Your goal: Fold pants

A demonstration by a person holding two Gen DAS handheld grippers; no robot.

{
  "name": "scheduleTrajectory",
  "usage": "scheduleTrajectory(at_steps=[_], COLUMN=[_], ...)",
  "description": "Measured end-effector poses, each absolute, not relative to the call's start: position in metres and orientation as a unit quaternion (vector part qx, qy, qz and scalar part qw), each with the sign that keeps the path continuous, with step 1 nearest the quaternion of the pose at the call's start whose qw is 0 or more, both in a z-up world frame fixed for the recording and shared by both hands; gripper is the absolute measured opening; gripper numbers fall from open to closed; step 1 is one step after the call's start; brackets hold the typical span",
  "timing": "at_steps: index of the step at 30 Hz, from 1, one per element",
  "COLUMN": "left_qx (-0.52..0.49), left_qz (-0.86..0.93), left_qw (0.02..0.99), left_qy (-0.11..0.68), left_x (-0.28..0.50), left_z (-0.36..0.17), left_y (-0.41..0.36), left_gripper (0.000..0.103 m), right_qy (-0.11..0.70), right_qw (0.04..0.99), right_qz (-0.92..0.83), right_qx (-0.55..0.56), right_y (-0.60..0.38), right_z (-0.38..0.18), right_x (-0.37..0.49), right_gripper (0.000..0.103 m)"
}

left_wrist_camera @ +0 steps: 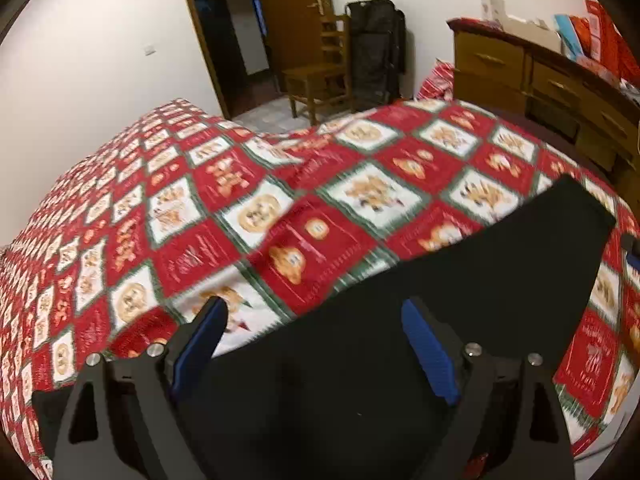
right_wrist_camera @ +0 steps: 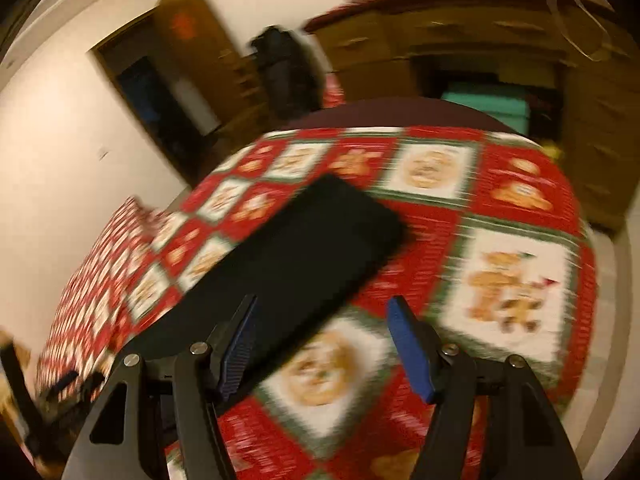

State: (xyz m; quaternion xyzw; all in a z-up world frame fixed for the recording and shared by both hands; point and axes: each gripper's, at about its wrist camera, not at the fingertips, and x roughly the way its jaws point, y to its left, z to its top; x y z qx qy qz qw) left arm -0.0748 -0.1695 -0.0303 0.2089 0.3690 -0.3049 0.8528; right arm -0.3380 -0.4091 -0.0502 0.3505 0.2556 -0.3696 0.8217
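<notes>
Pants point(left_wrist_camera: 460, 280), black, lying flat on patterned bedspread point(left_wrist_camera: 280, 208); left gripper point(left_wrist_camera: 316, 344) and right gripper point(right_wrist_camera: 320, 344) above them, fingers wide, holding nothing.

The left gripper point(left_wrist_camera: 316, 320) hangs with its blue-padded jaws wide apart and empty above black pants point(left_wrist_camera: 460, 292), which lie flat on a red, white and green patchwork bedspread point(left_wrist_camera: 280, 208). Beyond stand a wooden chair point(left_wrist_camera: 320, 76) and a wooden dresser point(left_wrist_camera: 540, 76).
</notes>
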Motion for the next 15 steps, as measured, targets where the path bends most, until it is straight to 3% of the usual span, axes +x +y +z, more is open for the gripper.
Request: scheduleTrajectory(at_steps=[15], left_qx=[0.209], left_qz=[-0.3], left_qw=[0.848], left_qy=[0.384], left_x=[-0.081], left_z=[-0.059], left_y=[-0.181], left_gripper=[0.091], right_qy=[0.276], right_qw=[0.799], right_qz=[-0.406], right_qx=[0.348], right_y=[-0.45], right_z=[-0.069], right_x=[-0.307], right_gripper=[0.066])
